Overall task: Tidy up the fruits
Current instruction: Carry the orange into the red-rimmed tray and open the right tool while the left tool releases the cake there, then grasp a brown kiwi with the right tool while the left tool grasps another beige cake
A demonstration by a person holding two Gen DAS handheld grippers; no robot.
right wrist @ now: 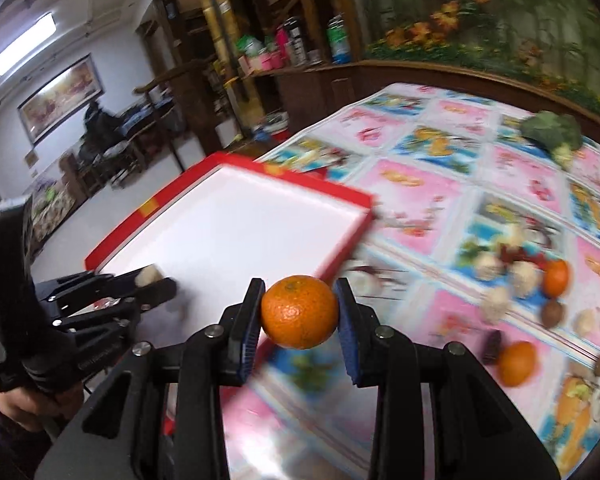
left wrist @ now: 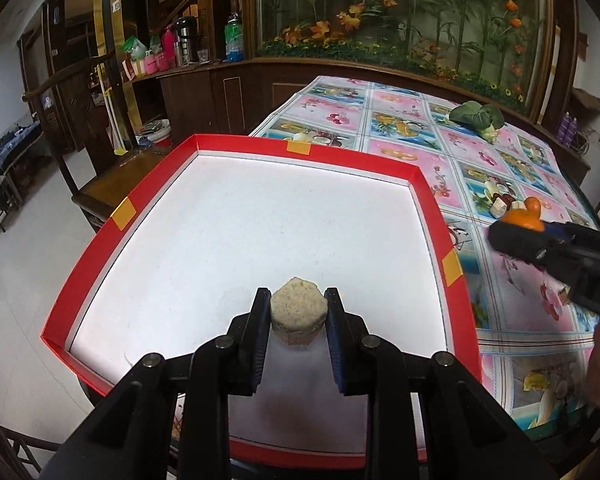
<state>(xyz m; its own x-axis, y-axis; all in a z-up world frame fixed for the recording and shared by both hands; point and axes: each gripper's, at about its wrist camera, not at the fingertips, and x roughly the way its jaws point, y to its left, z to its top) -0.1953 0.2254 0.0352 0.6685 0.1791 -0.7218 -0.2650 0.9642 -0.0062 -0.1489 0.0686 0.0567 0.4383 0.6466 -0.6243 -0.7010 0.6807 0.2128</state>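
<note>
Between the pads of the left gripper (left wrist: 298,322) sat a pale, speckled, roughly hexagonal lump (left wrist: 299,315), clamped on both sides and held low over the white floor of the red-rimmed tray (left wrist: 236,144). Whether it touched the floor could not be told. The tray floor around it was bare, so by my reading a release there would have met nothing; the near part of the floor lay directly under the lump.

Over at the right gripper (right wrist: 300,312), the jaws were closed on a round orange (right wrist: 299,311), pinched across its middle. It hung above the patterned tablecloth (right wrist: 420,196), just outside the tray's near right rim. The tray lay forward and to the left of this gripper, so the coming move probably turned on a short carry leftward over the rim. The orange was round, with no long axis to mind.

Of the 2 grippers, the left was already inside the tray, and the right was just beside it; their paths looked likely to converge near the tray's front corner.

Farther out on the cloth to the right lay a loose cluster of more pieces (right wrist: 516,276): 2 more oranges, some pale lumps and brown items, blurred. A leafy green vegetable (left wrist: 478,116) rested near the table's far edge, well apart from everything else.
</note>
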